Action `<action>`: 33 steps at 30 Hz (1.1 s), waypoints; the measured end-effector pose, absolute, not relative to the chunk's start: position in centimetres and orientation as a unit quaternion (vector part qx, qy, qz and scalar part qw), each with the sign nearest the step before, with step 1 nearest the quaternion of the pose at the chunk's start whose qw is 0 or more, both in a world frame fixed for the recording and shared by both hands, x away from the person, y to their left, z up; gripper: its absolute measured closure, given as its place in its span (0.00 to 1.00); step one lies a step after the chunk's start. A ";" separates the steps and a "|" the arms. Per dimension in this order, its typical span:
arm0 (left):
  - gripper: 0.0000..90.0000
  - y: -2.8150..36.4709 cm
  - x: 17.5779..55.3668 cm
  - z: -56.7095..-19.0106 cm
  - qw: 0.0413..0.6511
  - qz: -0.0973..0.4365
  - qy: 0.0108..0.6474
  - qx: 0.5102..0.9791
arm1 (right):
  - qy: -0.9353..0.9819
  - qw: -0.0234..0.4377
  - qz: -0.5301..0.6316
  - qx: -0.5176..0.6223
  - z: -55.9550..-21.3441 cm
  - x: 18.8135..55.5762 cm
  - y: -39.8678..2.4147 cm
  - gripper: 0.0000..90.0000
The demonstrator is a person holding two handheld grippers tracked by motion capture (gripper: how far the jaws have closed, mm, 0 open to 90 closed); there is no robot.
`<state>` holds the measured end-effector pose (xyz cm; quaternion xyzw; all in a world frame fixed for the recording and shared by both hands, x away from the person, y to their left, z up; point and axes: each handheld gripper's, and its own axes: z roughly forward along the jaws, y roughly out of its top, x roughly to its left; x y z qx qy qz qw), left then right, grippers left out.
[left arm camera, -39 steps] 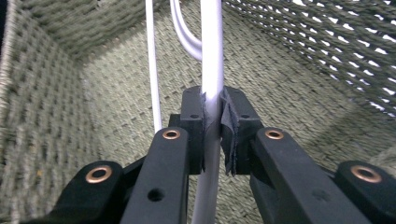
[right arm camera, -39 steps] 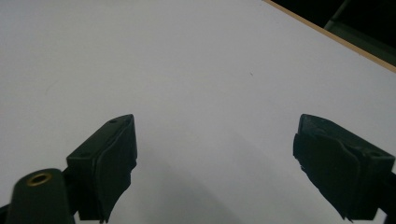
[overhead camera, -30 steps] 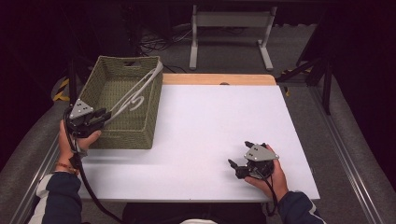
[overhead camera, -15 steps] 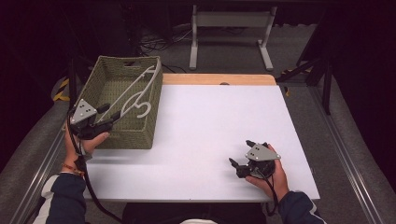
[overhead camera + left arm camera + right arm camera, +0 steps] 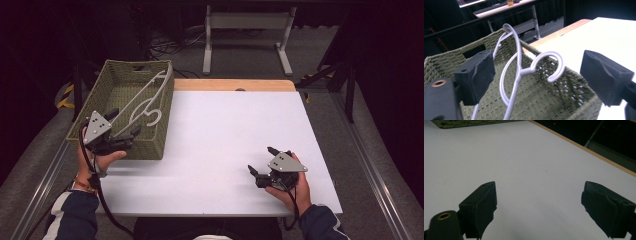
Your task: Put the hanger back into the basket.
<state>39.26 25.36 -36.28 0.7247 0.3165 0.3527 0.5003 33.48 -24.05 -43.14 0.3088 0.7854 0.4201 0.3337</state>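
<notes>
A white hanger (image 5: 142, 97) lies slanted in the olive woven basket (image 5: 165, 131) at the table's left. Its top leans on the far right rim and its hook (image 5: 154, 116) curls over the basket's middle. My left gripper (image 5: 124, 123) hovers open over the basket's near end. In the left gripper view the hanger (image 5: 517, 67) runs up between the wide-apart jaws of that gripper (image 5: 541, 72), touching neither, with the basket (image 5: 544, 100) below. My right gripper (image 5: 262, 160) rests open near the table's front right, and its view shows the gripper (image 5: 549, 205) over bare white table.
The white tabletop (image 5: 235, 130) has a wooden strip (image 5: 232, 85) along its far edge. A metal stand (image 5: 245, 35) and cables sit on the dark floor behind. Grey rails run along both sides of the table.
My left gripper has shifted a little to the right and nearer the person at the basket's near end. The hanger's hook now lies lower in the basket. The right gripper has stayed put.
</notes>
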 end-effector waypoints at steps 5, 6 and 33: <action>0.10 24.3 38.3 -36.1 0.507 0.351 0.297 0.729 | 0.780 0.338 0.424 0.312 -42.9 33.4 -24.3 0.15; 0.09 24.0 38.1 -36.1 0.510 0.351 0.291 0.729 | 0.779 0.339 0.425 0.311 -42.9 33.4 -24.3 0.15; 0.08 17.9 33.3 -37.9 0.546 0.302 0.191 0.758 | 0.776 0.345 0.432 0.304 -42.8 33.1 -24.4 0.14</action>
